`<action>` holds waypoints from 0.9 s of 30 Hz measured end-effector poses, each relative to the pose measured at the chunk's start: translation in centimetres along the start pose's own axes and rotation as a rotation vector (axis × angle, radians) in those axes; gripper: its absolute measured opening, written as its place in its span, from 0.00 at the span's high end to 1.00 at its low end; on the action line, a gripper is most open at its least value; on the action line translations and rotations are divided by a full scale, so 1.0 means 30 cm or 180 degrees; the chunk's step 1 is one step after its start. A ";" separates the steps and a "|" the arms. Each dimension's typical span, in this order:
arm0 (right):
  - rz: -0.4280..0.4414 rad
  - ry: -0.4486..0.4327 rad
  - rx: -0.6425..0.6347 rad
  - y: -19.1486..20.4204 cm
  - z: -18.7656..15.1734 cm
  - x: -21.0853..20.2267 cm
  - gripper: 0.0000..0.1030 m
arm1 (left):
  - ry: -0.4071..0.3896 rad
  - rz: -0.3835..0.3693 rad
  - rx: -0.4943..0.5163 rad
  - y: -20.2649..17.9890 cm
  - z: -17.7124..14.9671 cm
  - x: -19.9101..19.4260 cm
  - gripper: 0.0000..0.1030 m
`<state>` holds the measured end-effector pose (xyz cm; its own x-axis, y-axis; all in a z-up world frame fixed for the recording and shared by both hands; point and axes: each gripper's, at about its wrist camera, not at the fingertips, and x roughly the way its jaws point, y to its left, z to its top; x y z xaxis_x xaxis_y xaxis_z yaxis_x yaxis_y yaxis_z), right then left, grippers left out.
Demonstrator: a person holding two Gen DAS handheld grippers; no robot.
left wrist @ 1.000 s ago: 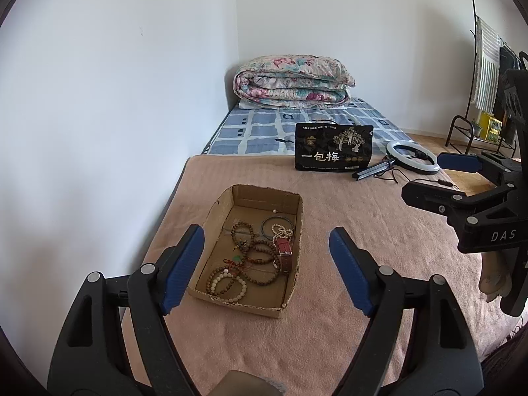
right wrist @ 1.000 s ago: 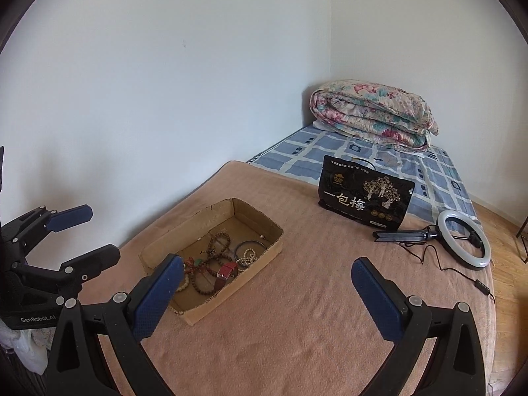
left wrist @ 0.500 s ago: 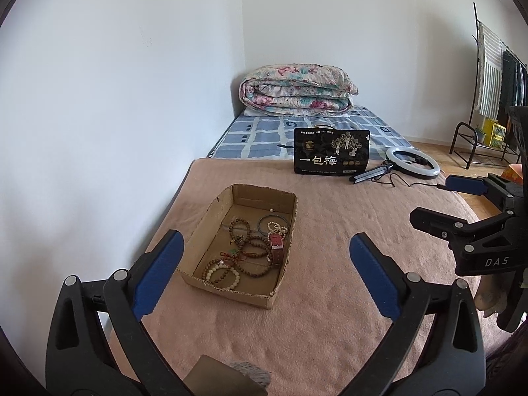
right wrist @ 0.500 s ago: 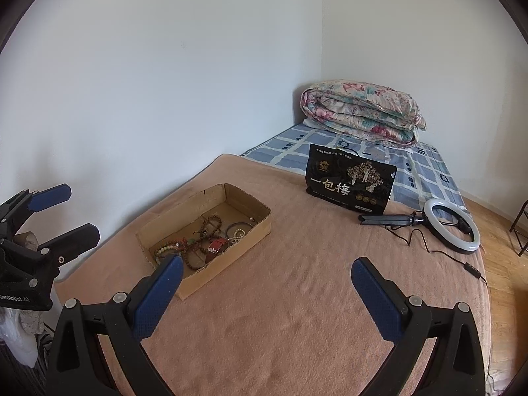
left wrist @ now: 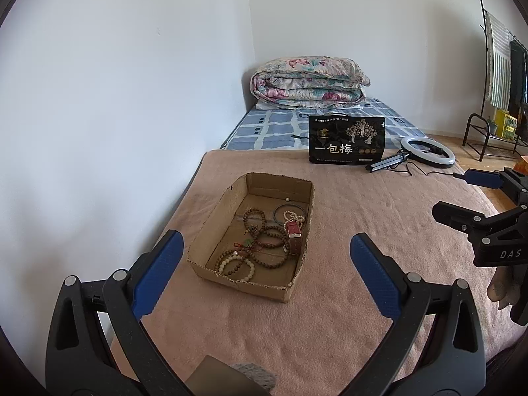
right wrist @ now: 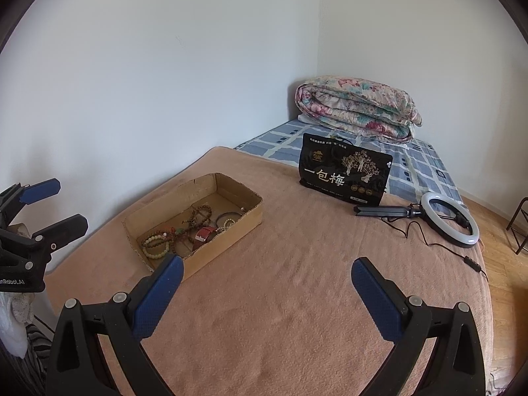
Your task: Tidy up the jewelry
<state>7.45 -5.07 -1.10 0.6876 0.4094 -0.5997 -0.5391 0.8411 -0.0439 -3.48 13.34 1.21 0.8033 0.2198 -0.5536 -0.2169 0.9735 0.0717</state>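
Both the left gripper (left wrist: 264,274) and right gripper (right wrist: 265,292) are held released, nothing grasped. The cardboard box (left wrist: 283,288) of bracelets (left wrist: 260,231) is located just ahead of the left fingers.

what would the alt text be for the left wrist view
An open hand-held gripper hovers over a tan blanket, pointed at a shallow cardboard box holding beaded bracelets and a red-strapped watch. Behind sit a black pouch, a ring light and a folded floral quilt.
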 end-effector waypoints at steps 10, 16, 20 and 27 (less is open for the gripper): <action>-0.0066 0.0046 0.0049 -0.021 -0.020 0.025 0.00 | -0.0015 0.0073 -0.0050 0.008 -0.008 0.018 0.00; -0.0087 0.0088 0.0071 -0.032 -0.026 0.035 0.00 | -0.0018 0.0086 -0.0046 0.010 -0.007 0.020 0.00; -0.0102 0.0098 0.0066 -0.034 -0.031 0.036 0.00 | -0.0010 0.0083 -0.0027 0.005 -0.006 0.023 0.00; -0.0107 0.0139 0.0066 -0.044 -0.044 0.037 0.00 | -0.0011 0.0082 -0.0019 -0.002 -0.006 0.024 0.00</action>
<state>8.27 -6.18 -2.78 0.6829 0.3653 -0.6326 -0.5056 0.8614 -0.0484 -2.99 13.41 0.65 0.7992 0.2449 -0.5489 -0.2407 0.9672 0.0810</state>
